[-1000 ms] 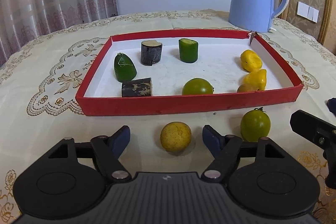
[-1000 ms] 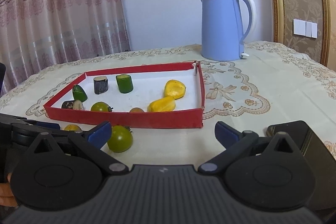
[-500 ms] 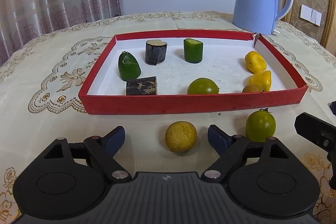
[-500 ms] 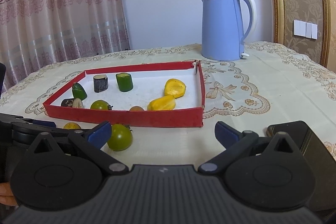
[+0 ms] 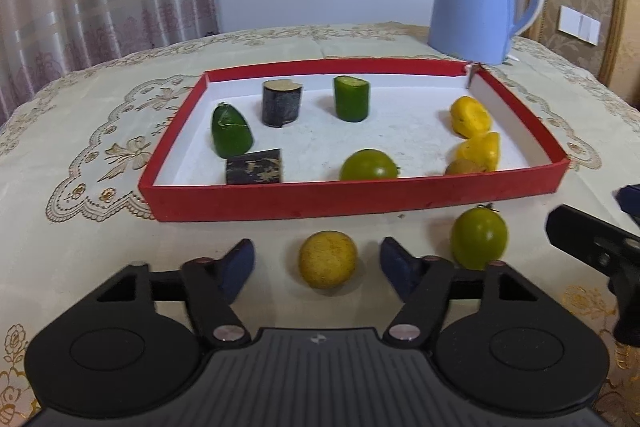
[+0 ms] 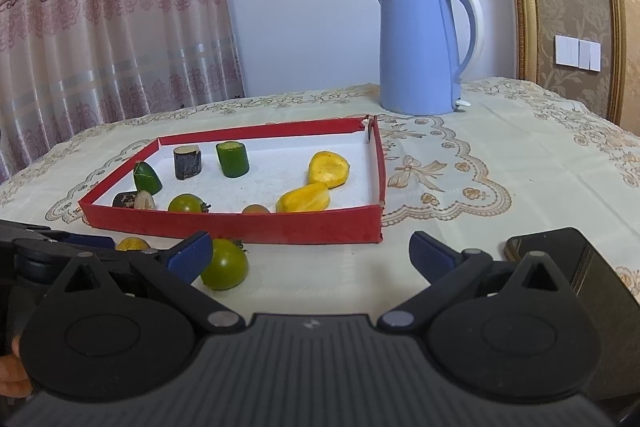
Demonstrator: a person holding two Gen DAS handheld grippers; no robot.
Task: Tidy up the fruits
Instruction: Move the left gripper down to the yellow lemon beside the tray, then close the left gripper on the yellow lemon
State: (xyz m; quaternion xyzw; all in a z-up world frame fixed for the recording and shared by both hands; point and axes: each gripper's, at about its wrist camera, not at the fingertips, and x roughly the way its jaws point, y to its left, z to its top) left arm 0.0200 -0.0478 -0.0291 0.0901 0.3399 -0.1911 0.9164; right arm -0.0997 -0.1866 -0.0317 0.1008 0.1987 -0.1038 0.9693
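Yellow fruit (image 5: 327, 259) between left tongs (image 5: 317, 263), jaws closing, untouched, right tongs (image 6: 310, 255) spread empty

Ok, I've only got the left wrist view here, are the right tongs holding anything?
Observer: No. The right tongs stand open with nothing between them.
Operator: Where is the loose green tomato from them?
Observer: The green tomato sits just beyond their left finger, ahead of the tongs rather than between the pads.
Operator: Anything on their other side?
Observer: Yes, a dark phone lies flat on the tablecloth beside their right finger.
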